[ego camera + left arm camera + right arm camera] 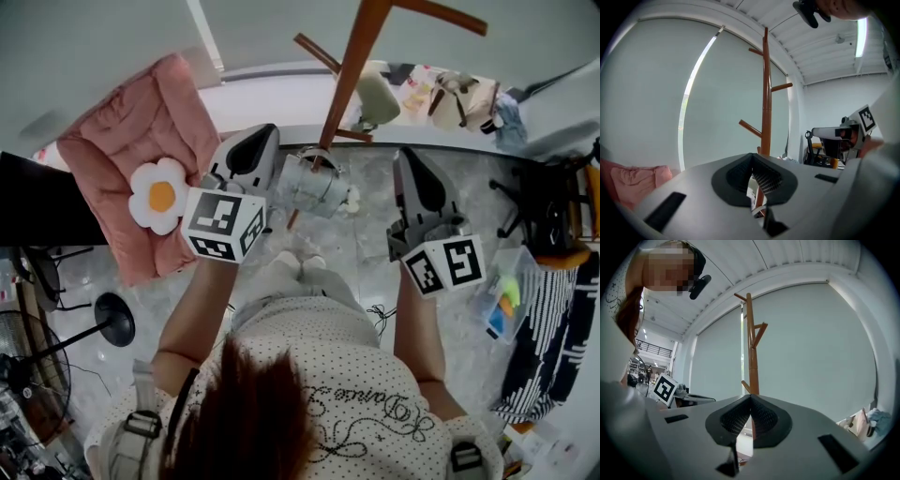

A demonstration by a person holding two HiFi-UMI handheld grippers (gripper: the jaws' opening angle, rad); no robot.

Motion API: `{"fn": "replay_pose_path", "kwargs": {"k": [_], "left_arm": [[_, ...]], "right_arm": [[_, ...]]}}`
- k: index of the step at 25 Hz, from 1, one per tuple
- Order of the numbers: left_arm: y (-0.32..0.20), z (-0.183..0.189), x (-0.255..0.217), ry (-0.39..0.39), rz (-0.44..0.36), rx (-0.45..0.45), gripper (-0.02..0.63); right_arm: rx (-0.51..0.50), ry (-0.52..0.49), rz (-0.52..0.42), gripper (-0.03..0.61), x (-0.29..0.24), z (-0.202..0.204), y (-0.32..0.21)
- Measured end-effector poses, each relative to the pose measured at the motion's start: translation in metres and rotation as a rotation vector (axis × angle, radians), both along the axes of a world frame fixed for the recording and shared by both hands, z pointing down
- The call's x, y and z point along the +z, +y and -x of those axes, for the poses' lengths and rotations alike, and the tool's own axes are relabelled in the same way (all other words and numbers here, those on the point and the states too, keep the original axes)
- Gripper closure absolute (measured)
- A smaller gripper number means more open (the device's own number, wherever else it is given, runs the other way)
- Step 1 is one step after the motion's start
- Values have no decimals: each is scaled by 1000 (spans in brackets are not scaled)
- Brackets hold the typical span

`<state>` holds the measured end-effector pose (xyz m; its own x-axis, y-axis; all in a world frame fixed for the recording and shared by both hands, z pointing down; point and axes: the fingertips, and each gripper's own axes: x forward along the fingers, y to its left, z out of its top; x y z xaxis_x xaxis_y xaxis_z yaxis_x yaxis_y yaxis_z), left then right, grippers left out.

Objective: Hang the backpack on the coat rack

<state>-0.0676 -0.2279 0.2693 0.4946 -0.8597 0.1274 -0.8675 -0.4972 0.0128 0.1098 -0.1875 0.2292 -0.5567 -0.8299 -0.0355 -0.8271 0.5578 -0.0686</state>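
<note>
A small silver-grey backpack [314, 186] hangs in the air between my two grippers, in front of the brown wooden coat rack [354, 66]. My left gripper [267, 136] is shut just left of the bag's top. My right gripper [405, 157] is shut a little to its right. In each gripper view the jaws meet with a thin dark strap running down from them: left gripper [752, 159], right gripper [751, 400]. The straps are too thin to make out in the head view. The coat rack [766, 93] [751, 348] stands straight ahead, its pegs above both grippers.
A pink cushion with a flower pillow [141, 159] lies at the left. A black stand [112, 319] and a fan [28, 375] are at lower left. Bags [459, 98] sit behind the rack. At the right are a black chair [544, 206] and a clear bin [506, 300].
</note>
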Motion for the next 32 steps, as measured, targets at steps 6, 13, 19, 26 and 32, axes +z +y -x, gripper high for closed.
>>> {"fn": "replay_pose_path", "kwargs": {"k": [6, 13, 19, 26, 32], "left_arm": [[8, 7, -21, -25, -80, -41, 611], [13, 6, -29, -39, -107, -45, 611], [11, 8, -21, -19, -90, -49, 611], [14, 10, -16, -27, -88, -54, 611], [15, 11, -12, -31, -85, -55, 611]], "right_arm": [[37, 23, -33, 568, -9, -8, 8], [35, 31, -37, 568, -8, -7, 11], [36, 18, -36, 568, -5, -5, 11], [41, 25, -23, 568, 2, -5, 13], [38, 35, -16, 568, 7, -2, 13]]}}
